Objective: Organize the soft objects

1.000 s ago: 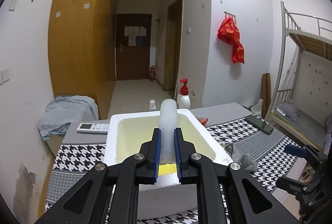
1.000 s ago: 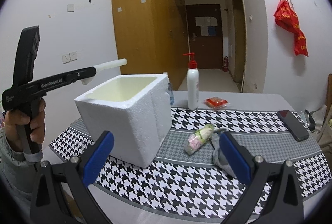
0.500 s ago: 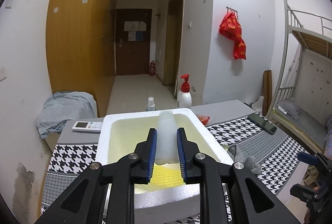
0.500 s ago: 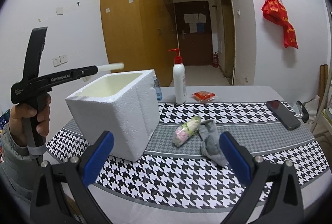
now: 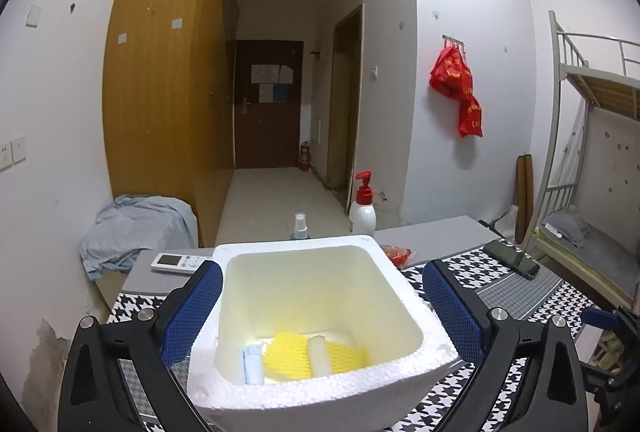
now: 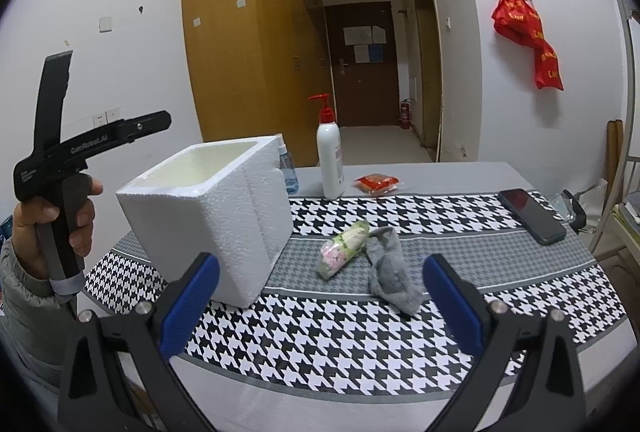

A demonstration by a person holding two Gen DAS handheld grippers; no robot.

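L gripper point(image 5: 322, 306) hangs above the white styrofoam box point(image 5: 404, 288), jaws spread wide w/ nothing between them, one blue pad on either side of the box mouth, so anything let go here falls straight in. On the box floor: a white foam cylinder point(image 5: 319, 355) lying across a yellow mesh sponge point(image 5: 296, 356), plus a pale blue folded item point(image 5: 253, 364) leaning at the left wall, prob a mask but can't tell. Box is the collecting bin, set at the table's left end, open top up, walls high enough to keep soft stuff from rolling out. R gripper point(image 6: 320, 296) also wide open & empty, held low near the front table edge, pointing toward what's left: a grey sock point(image 6: 390, 272) crumpled on the houndstooth cloth point(image 6: 320, 336), touching or just beside a floral wrapped roll point(image 6: 343, 250), both to the right of the box and apart from it. Looks like R side is lined up for the next pick, wide jaws suiting a floppy sock; a pinch on its bunched middle seems best. Hard items at the back, i.e. pump bottle point(image 6: 330, 160), phone point(image 6: 532, 210), red packet point(image 6: 377, 182), likely stay put.
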